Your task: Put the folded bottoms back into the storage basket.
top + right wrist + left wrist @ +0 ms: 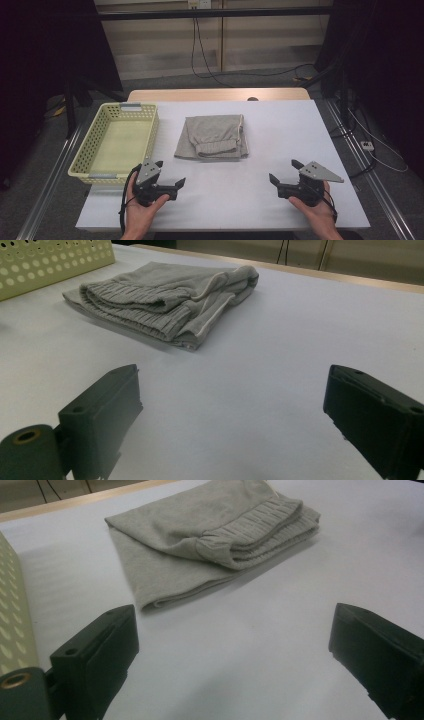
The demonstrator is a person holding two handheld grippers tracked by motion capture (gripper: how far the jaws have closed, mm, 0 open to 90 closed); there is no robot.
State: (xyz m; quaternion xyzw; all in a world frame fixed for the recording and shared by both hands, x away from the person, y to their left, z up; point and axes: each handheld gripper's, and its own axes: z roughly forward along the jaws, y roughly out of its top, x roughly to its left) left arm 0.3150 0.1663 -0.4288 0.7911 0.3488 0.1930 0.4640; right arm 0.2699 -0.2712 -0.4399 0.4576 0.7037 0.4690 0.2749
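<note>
Surface: white-covered table [260, 150], wooden edge along the far side; dark surroundings, cables on the grey floor beyond.

Left gripper [170, 174]: held in the left hand [142, 207] near the front edge, left of centre; jaws wide apart, nothing between them, poised above bare tabletop and aimed toward the middle. Same spread seen in the left gripper view [232, 645].

Right gripper [285, 172]: held in the right hand [315, 210] near the front edge, right of centre; jaws wide apart, nothing between them. Same spread in the right gripper view [230, 410].

Folded grey garment [214, 136]: flat at mid-table, well apart from both grippers, ribbed cuff or waistband on the near side [250, 527] [135, 300].

Pale yellow perforated basket [95, 145]: at the table's left edge, just beside the left gripper, near the garment but not touching it; interior bare.
</note>
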